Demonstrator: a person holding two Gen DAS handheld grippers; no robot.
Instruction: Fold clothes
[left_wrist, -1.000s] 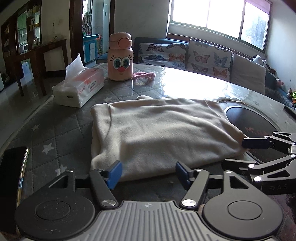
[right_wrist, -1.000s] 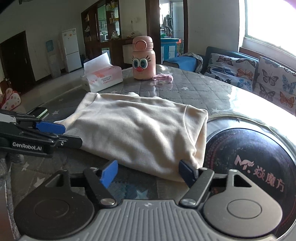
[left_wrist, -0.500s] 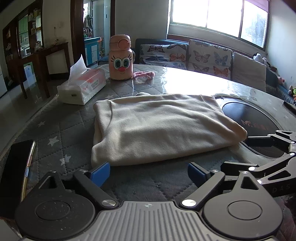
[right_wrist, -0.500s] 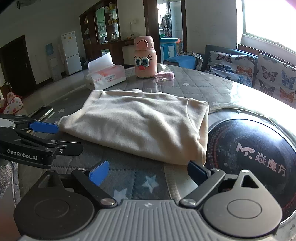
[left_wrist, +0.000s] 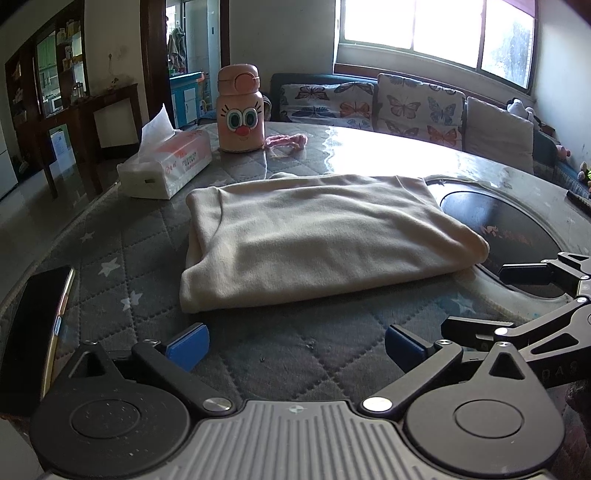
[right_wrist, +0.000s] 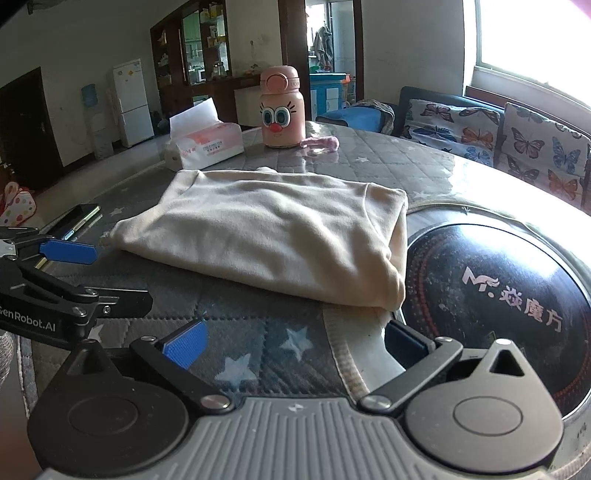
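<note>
Cream garment (left_wrist: 314, 236) lies folded into a thick rectangle on the quilted grey worktop (left_wrist: 258, 354), just ahead of both grippers and touching neither.

Nearest the cameras, the left gripper (left_wrist: 293, 345) stands wide, its blue pads bare over the star-patterned cover; its jaws have just been opening, and nothing is between them. The right gripper (right_wrist: 293, 341) is equally wide, its jaws likewise just opened and empty, one pad close below the garment's near right corner.

Just beyond, the garment's near edge runs across both views, so its long axis lies roughly side to side in front of the person. The left gripper faces the near left corner, the right gripper the near right corner, which overhangs the rim of the dark round hotplate (right_wrist: 498, 288) set into the worktop. Neither hand looks clearly nearer; each is a short reach from its own corner.

If another fold is wanted, it would probably call for both hands together, taking the near edge and carrying it away over the far edge. The fold may equally be finished.

A dark phone (left_wrist: 35, 332) lies to the left. Farther back sit a tissue pack (left_wrist: 166, 166) and a pink cartoon-faced bottle (left_wrist: 240, 110).
</note>
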